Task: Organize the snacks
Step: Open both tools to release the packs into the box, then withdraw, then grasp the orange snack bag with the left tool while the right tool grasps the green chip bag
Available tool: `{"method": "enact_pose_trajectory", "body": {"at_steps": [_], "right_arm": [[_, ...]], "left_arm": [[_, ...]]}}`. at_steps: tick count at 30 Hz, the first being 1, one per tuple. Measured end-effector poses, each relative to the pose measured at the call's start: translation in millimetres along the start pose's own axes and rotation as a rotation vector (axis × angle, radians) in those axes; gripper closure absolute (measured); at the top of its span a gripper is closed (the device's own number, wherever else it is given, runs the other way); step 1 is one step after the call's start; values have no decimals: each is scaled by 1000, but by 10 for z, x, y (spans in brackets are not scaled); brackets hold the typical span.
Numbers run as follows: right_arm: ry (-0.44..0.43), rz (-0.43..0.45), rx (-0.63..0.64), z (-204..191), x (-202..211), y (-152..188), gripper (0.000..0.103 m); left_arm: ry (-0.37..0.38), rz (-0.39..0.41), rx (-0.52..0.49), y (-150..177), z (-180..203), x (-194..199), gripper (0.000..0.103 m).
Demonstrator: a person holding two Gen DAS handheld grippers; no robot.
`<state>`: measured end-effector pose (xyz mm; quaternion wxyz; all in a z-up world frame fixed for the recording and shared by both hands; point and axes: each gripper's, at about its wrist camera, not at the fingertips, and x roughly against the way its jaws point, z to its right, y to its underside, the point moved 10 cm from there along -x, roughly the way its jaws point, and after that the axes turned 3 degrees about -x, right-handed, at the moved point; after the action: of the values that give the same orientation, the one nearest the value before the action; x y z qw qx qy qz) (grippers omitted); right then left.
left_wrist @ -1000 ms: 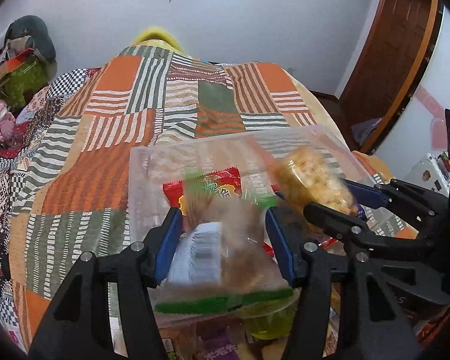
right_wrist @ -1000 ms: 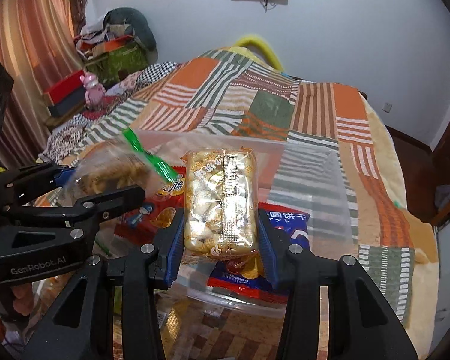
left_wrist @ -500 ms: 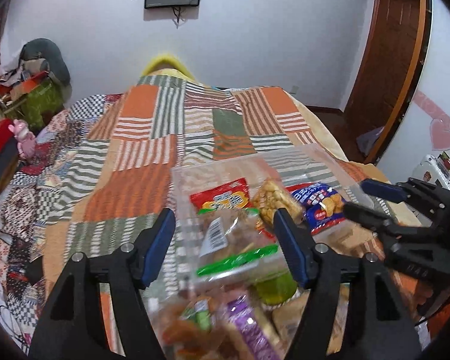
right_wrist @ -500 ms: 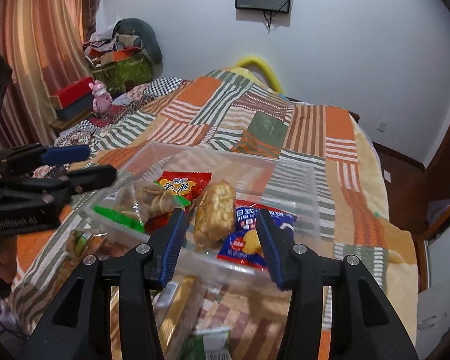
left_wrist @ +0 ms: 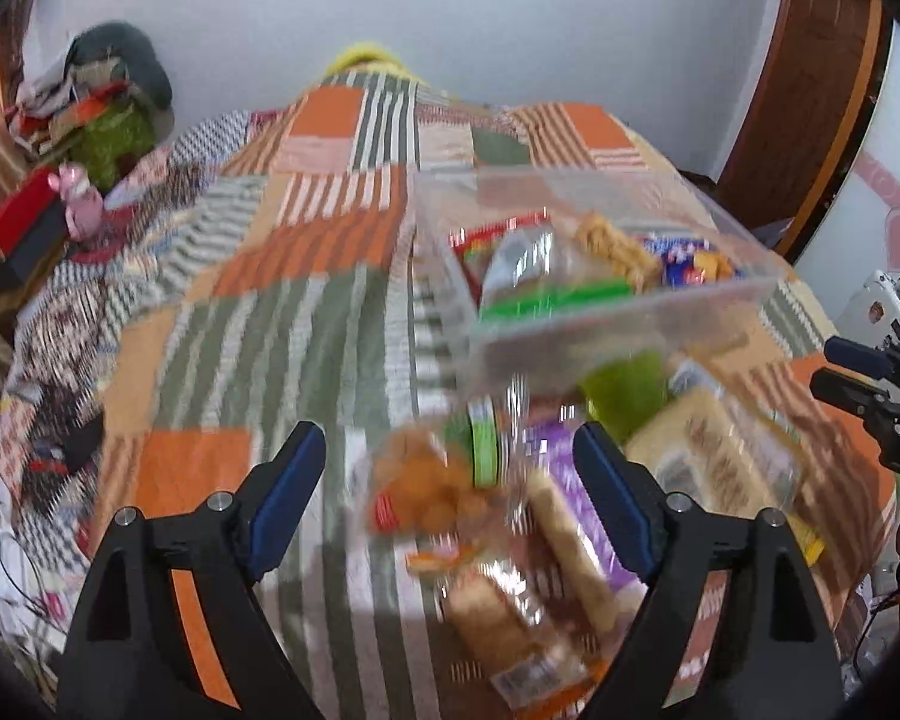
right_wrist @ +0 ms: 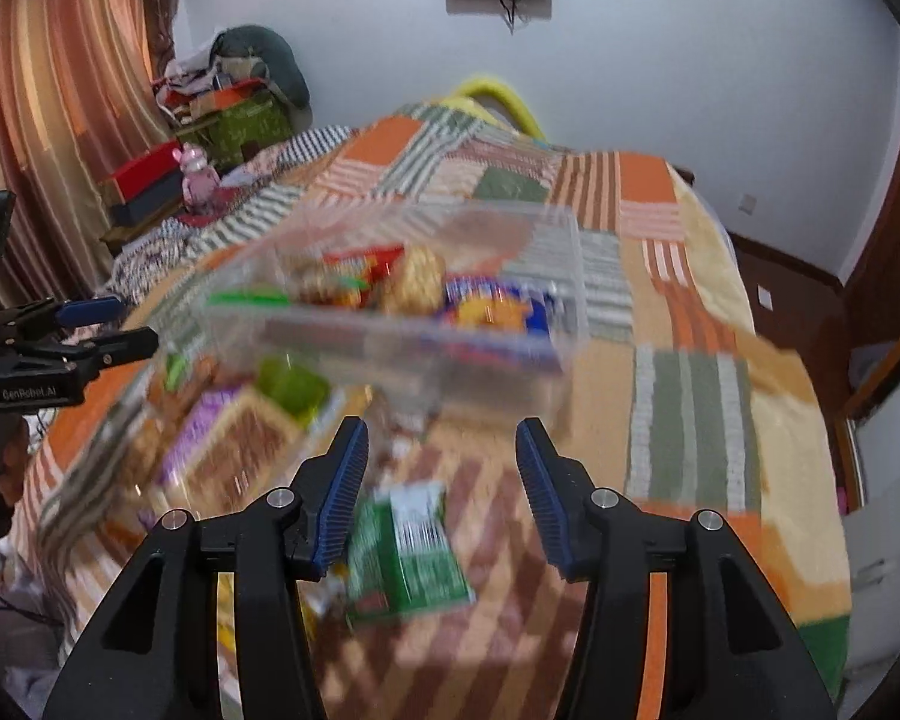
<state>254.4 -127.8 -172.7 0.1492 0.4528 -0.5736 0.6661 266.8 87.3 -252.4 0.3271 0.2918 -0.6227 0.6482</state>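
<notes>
A clear plastic bin (left_wrist: 624,324) (right_wrist: 390,342) sits on the patchwork bedspread and holds several snack packs, among them a golden puffed-snack pack (left_wrist: 615,246) (right_wrist: 417,279), a green-edged pack (left_wrist: 546,294) and a blue biscuit pack (right_wrist: 495,312). My left gripper (left_wrist: 450,468) is open and empty, above a pile of loose snacks (left_wrist: 510,540) in front of the bin. My right gripper (right_wrist: 441,468) is open and empty, above a green packet (right_wrist: 408,552). Both views are motion-blurred.
More loose snacks lie in front of the bin: a green cup (right_wrist: 291,387), a purple pack (right_wrist: 204,432). The bedspread (left_wrist: 240,312) stretches away to the left. Boxes and a pink toy (right_wrist: 197,180) stand at the far left. A wooden door (left_wrist: 810,90) is at the right.
Both grippers let go of their snack packs into the bin, opened, and drew back and down toward the loose snacks in front of it.
</notes>
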Motion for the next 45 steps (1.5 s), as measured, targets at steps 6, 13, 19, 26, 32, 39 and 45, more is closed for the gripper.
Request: {"method": "enact_pose_trajectory", "body": {"at_steps": [6, 13, 19, 26, 32, 39, 45], "right_arm": [[-12, -94, -23, 47, -111, 380, 55], [-45, -115, -43, -40, -214, 491, 43], [-40, -131, -38, -49, -339, 523, 41], [-42, -118, -29, -88, -385, 530, 50], [-27, -104, -30, -77, -360, 525, 59], [-46, -80, -71, -15, -278, 484, 73], [-40, -41, -82, 49, -118, 395, 75]], "left_arm": [[-5, -49, 10, 266, 18, -193, 18], [-18, -45, 53, 239, -44, -344, 18], [-42, -28, 40, 140, -63, -460, 17], [-3, -27, 91, 145, -100, -525, 29], [-53, 22, 4, 150, -2, -383, 51], [-43, 31, -6, 167, 32, -221, 58], [-39, 68, 11, 106, 20, 5, 58]]}}
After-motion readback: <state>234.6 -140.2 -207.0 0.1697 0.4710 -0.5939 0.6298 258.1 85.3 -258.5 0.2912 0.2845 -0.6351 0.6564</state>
